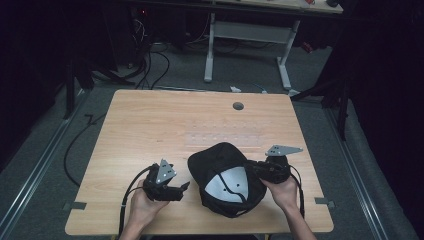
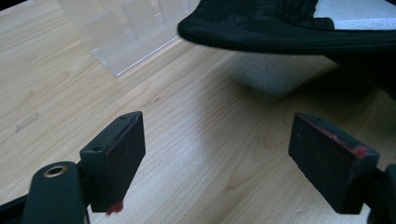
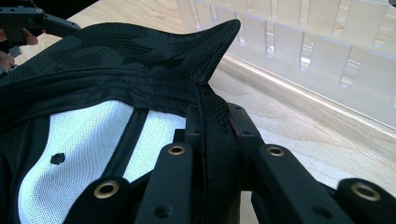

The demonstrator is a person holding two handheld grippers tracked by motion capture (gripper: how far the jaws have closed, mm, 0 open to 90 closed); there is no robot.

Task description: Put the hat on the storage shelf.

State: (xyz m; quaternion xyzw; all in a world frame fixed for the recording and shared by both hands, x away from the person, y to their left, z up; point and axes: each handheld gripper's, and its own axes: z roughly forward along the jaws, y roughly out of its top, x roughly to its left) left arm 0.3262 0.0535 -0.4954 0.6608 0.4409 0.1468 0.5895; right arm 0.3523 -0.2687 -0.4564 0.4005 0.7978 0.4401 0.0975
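A black cap [image 1: 220, 156] lies upside down near the front of the wooden table [image 1: 150, 125], its white mesh lining [image 1: 227, 184] facing up. My right gripper [image 1: 253, 168] is at the cap's right side, shut on its rim; in the right gripper view the jaws [image 3: 212, 135] pinch the black edge seam of the cap [image 3: 116, 60]. My left gripper [image 1: 183, 189] is just left of the cap, held in a hand. Its jaws [image 2: 219, 158] stand open over bare wood, with nothing between them. The cap's edge [image 2: 280, 32] hangs ahead of them, clear of the pads.
A clear slotted acrylic rack [image 3: 317, 51] stands on the table just beyond the cap, also seen as the rack [image 2: 126, 42] in the left gripper view. A round hole [image 1: 238, 106] sits near the table's far edge. Cables and a white desk frame [image 1: 247, 35] are on the floor beyond.
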